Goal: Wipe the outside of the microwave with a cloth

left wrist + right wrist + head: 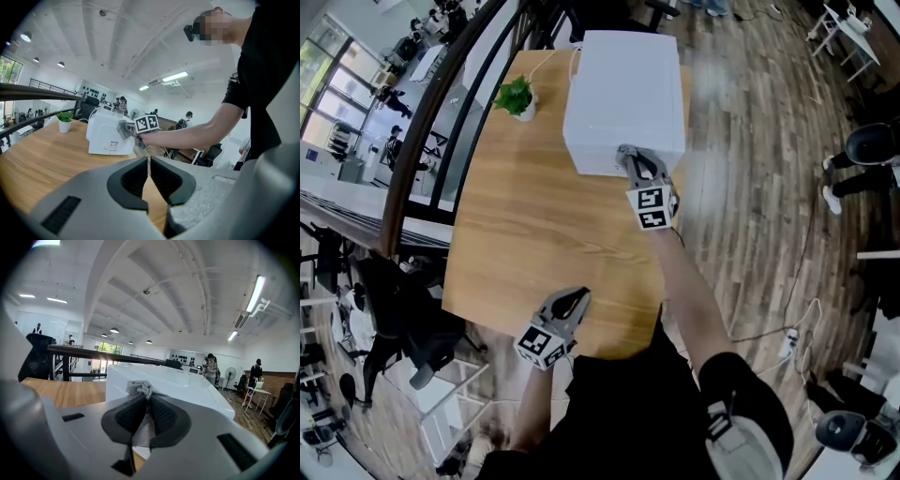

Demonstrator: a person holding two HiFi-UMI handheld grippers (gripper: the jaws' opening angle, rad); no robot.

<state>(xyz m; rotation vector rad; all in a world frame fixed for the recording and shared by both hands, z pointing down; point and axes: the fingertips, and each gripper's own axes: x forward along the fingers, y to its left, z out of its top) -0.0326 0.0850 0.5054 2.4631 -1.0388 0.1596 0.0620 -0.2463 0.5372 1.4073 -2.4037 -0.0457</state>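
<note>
A white microwave [626,98] stands at the far end of the wooden table [525,234]. My right gripper [625,155] is shut on a grey cloth [139,389] and presses it against the microwave's near face, close to the top edge [154,380]. In the left gripper view the cloth [124,130] shows against the microwave's side [108,136]. My left gripper [578,298] hangs over the table's near edge, jaws together with nothing between them [148,169].
A small potted plant [517,97] in a white pot stands left of the microwave. A white cable [546,62] runs behind it. A dark railing [431,122] borders the table's left side. Wooden floor with cables [769,319] lies to the right.
</note>
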